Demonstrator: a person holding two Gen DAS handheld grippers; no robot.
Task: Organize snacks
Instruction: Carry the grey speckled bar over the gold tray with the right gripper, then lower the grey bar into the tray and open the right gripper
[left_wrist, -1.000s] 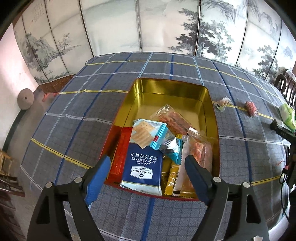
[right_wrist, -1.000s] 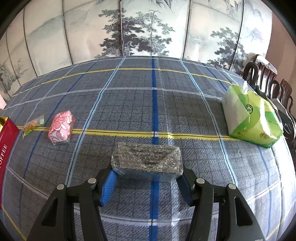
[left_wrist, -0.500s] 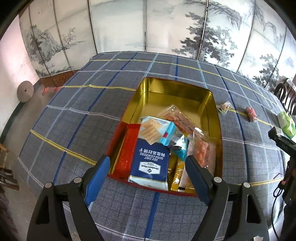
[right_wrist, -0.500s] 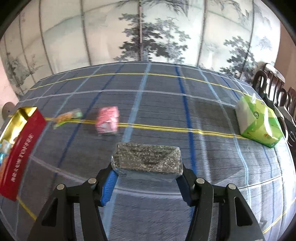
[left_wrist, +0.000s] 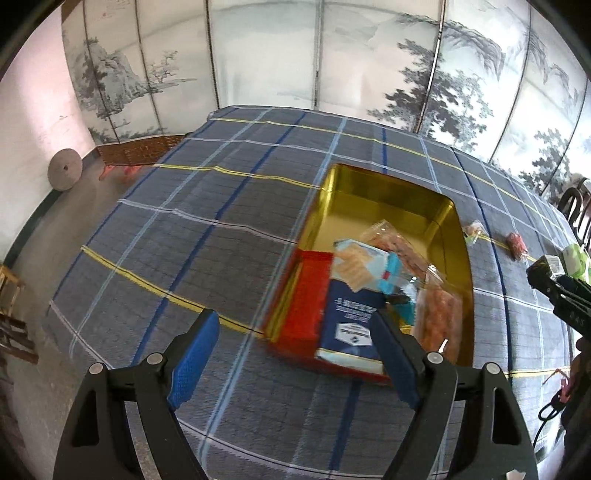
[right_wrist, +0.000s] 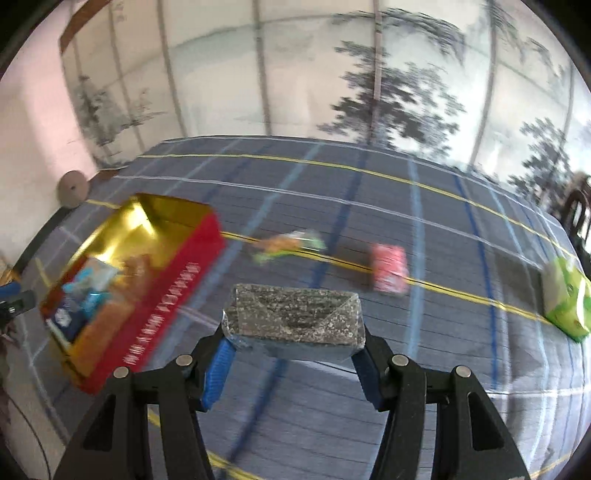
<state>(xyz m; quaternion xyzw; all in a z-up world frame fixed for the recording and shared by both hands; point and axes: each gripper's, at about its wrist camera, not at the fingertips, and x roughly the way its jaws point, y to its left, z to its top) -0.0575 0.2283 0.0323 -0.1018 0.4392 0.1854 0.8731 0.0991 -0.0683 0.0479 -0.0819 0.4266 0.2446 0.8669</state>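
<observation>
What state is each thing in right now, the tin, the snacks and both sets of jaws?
Red tin: open, no lid on, part filled with snack packets.
Grey speckled packet: held off the table, clamped in the right gripper.
Left gripper: jaws open, empty.
Pink packet: lying loose on the tablecloth.
Small clear packet: loose on the cloth, beside the tin.
Green tissue pack: resting near the table edge.

A navy cracker pack (left_wrist: 351, 321), lying at the tin's six o'clock end, carries a white badge and lines of white print, all too blurred to read. The red tin (right_wrist: 162, 314) shows pale lettering along its outer side wall, smeared past reading. No other text is legible on the table.
</observation>
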